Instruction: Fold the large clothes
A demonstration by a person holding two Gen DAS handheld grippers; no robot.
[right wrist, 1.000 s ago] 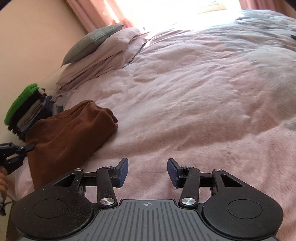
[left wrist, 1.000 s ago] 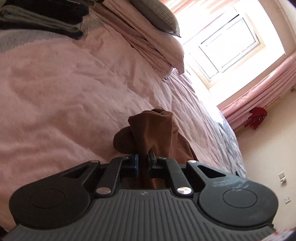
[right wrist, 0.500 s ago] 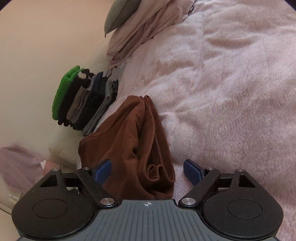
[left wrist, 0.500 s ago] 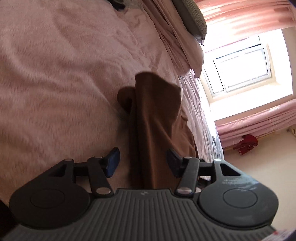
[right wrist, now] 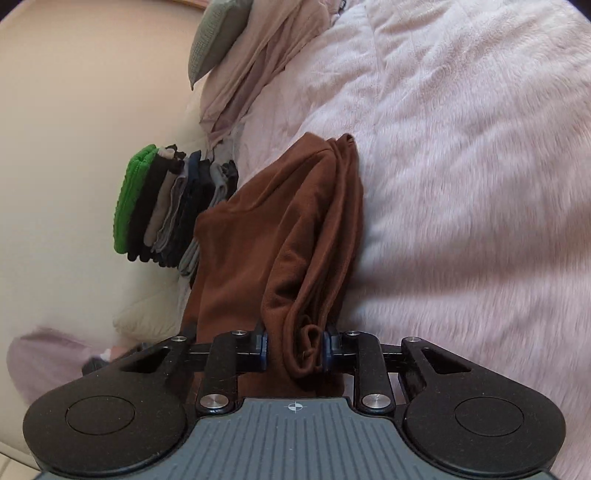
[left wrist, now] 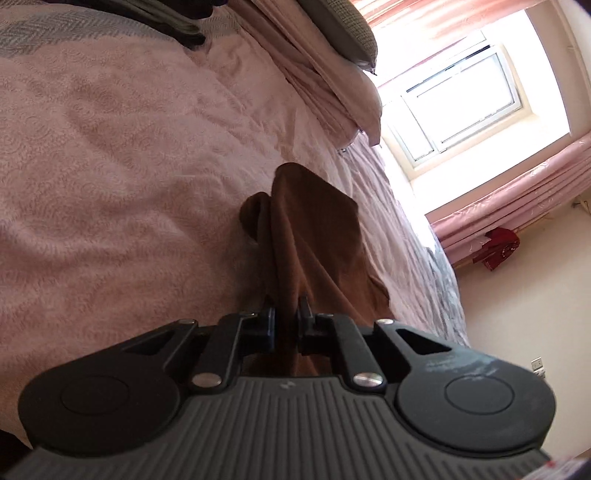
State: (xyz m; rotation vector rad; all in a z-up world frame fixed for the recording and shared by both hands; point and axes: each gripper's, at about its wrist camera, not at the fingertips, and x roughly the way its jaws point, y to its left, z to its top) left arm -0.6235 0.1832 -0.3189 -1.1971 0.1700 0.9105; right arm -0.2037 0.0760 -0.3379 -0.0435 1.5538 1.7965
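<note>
Where it lay loose half a second ago, the brown garment [right wrist: 280, 236] on the pink bedspread [right wrist: 461, 184] is now pinched by both closing grippers, left gripper [left wrist: 287, 317] and right gripper [right wrist: 295, 347], beside a stack of folded clothes [right wrist: 173, 206].

Two close wrist views, shared bed [left wrist: 110, 155]

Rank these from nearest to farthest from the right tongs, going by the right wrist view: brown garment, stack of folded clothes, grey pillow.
1. Brown garment: bunched between the closing right tongs, on the pink bedspread.
2. Stack of folded clothes: beyond the garment, upper left, green piece outermost.
3. Grey pillow: farthest, at the top edge by the wall.
</note>
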